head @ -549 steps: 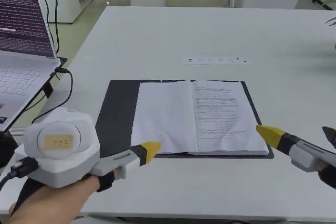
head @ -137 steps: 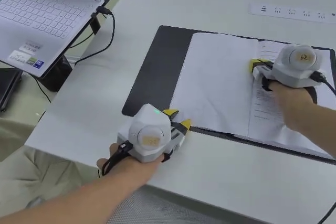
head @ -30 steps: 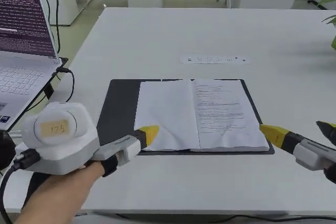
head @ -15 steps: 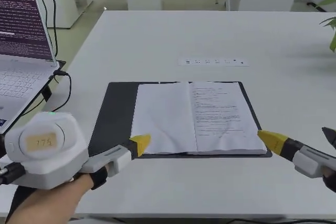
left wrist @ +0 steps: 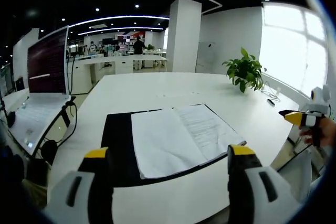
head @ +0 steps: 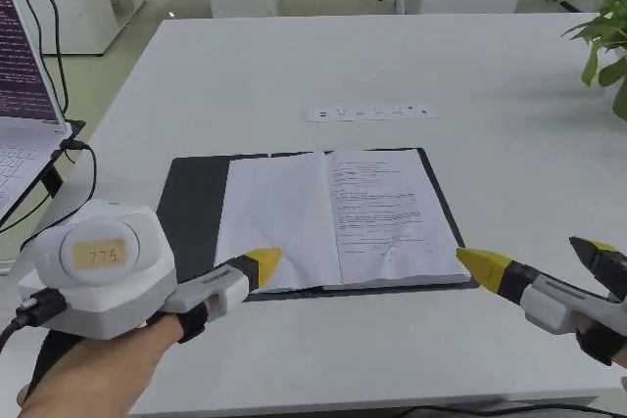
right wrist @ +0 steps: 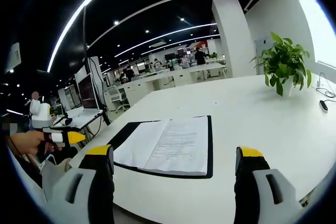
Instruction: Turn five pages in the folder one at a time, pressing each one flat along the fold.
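Yellow jaws spread, left hand-held gripper (left wrist: 168, 152) and right hand-held gripper (head: 534, 256) are held beside the folder (head: 191, 208); only one printed page (head: 377, 212) should be pinched.

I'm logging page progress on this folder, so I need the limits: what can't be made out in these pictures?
Print on the right-hand page: too small to read in every view.
Number of pages already turned: sheet edges too thin to count, head view.
Laptop: cut off by the head view's left edge; screen text blurred in the left gripper view.
Potted plant: cut by the head view's right edge.
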Demonstrator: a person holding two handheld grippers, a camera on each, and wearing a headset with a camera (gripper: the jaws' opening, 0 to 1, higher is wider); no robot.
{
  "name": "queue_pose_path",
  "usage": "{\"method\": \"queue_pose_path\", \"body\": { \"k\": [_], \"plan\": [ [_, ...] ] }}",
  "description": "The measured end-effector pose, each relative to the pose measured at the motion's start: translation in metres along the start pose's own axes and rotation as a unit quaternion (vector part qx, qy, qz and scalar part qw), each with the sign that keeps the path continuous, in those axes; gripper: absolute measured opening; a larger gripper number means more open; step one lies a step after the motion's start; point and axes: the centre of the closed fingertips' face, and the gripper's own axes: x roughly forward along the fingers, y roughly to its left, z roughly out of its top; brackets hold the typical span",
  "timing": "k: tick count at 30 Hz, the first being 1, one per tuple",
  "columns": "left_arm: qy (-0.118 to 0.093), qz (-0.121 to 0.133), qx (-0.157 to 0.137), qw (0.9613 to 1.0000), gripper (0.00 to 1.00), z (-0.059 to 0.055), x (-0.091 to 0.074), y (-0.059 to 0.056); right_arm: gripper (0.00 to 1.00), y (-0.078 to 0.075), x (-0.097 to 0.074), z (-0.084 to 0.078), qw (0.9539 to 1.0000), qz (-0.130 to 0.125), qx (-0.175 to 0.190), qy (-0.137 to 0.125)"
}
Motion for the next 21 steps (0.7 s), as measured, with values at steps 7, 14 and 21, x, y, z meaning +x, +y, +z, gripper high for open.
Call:
{"method": "queue_pose_path", "body": {
  "k": [7, 14, 21],
  "plan": [
    [0.013, -0.034, 0.034, 0.9988, 0.84, -0.004, 0.037, -0.033, 0.95, -0.003, -0.001, -0.003, 1.0000, 0.000, 0.007, 0.001],
    [0.028, -0.061, 0.058, 0.9961, 0.75, -0.015, 0.075, -0.066, 0.94, -0.008, -0.001, -0.009, 0.9998, -0.001, 0.020, 0.001],
    [0.049, -0.088, 0.085, 0.9912, 0.71, -0.027, 0.109, -0.100, 0.93, -0.010, -0.001, -0.012, 0.9997, -0.001, 0.024, 0.003]
  ]
}}
